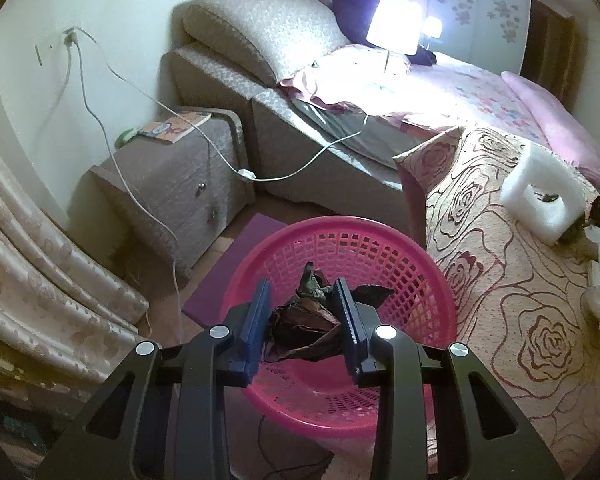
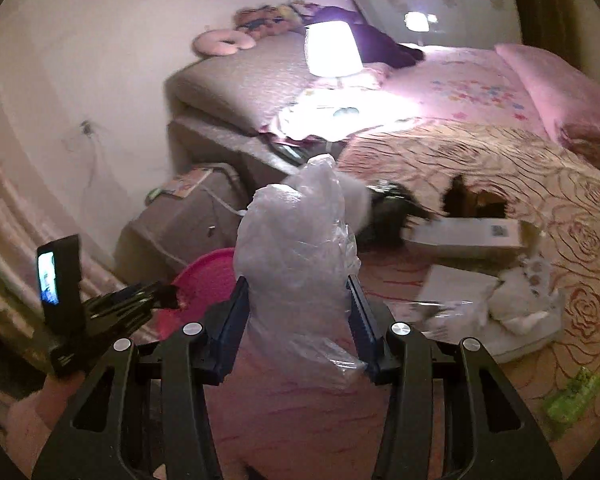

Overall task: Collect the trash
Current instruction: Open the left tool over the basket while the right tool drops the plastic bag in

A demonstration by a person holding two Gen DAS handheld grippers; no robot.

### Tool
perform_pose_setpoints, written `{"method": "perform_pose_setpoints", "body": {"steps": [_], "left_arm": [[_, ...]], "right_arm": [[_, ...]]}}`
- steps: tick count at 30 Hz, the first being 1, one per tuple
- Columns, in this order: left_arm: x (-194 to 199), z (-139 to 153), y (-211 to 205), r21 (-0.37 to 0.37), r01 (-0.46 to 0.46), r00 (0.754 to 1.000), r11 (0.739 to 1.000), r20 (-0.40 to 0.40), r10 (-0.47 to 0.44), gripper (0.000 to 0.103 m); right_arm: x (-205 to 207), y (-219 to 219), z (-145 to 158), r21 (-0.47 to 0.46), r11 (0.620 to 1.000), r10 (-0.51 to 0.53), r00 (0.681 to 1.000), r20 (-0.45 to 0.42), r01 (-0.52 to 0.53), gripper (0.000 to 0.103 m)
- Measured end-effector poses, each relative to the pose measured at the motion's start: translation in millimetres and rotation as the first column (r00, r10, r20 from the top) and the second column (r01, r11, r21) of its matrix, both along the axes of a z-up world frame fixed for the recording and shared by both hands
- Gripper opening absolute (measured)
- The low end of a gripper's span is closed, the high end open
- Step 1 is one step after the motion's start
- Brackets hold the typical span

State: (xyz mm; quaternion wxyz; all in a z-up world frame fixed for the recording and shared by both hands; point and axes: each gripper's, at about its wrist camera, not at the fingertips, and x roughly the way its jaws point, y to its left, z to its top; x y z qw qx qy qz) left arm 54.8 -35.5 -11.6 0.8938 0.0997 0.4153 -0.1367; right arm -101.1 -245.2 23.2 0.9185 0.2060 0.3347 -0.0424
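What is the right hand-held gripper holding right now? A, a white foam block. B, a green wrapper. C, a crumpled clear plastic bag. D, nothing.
C: the right hand-held gripper has its two blue pads closed on a crumpled clear plastic bag.

The laundry basket [image 1: 380, 248] is hot pink, with dark brown crumpled paper [image 1: 312, 328] inside; the bedspread [image 1: 520, 320] is peach with red rose outlines; the foam block [image 1: 540, 184] is white; the plastic bag [image 2: 296, 264] is clear; the wrapper [image 2: 574, 398] is green.
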Motion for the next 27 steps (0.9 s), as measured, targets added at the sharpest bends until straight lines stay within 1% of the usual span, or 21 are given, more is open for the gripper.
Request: {"method": "perform_pose_setpoints", "body": {"steps": [3, 7, 13, 18, 22, 24, 25, 27], "left_arm": [[-2, 5, 3, 0.011, -0.002, 1.0, 1.0, 0.013, 0.002, 0.031], [-4, 7, 13, 0.029, -0.014, 1.0, 0.999, 0.026, 0.014, 0.031], [3, -1, 26, 0.029, -0.052, 0.999, 0.998, 0.01, 0.052, 0.031], [8, -6, 33, 0.027, -0.076, 0.997, 0.997, 0.005, 0.076, 0.031], [11, -9, 32, 0.016, -0.069, 0.998, 0.997, 0.001, 0.069, 0.032], [11, -9, 33, 0.009, -0.064, 0.998, 0.998, 0.0, 0.064, 0.037], [11, -9, 32, 0.006, -0.06, 0.998, 0.998, 0.003, 0.06, 0.039], [10, -9, 32, 0.001, -0.056, 0.998, 0.998, 0.007, 0.056, 0.052]], "right_arm": [[7, 14, 3, -0.013, 0.998, 0.06, 0.998, 0.006, -0.06, 0.046], [30, 37, -2, -0.059, 0.987, 0.147, 0.989, -0.007, -0.147, 0.046], [73, 67, -21, -0.112, 0.969, 0.214, 0.975, -0.056, -0.219, 0.046], [100, 86, -36, -0.111, 0.955, 0.267, 0.959, -0.097, -0.277, 0.046], [114, 96, -44, -0.108, 0.948, 0.287, 0.95, -0.124, -0.301, 0.047], [116, 99, -47, -0.1, 0.948, 0.289, 0.948, -0.13, -0.303, 0.058], [117, 99, -47, -0.1, 0.95, 0.284, 0.95, -0.127, -0.297, 0.06], [116, 98, -47, -0.098, 0.951, 0.28, 0.952, -0.122, -0.292, 0.065]]}}
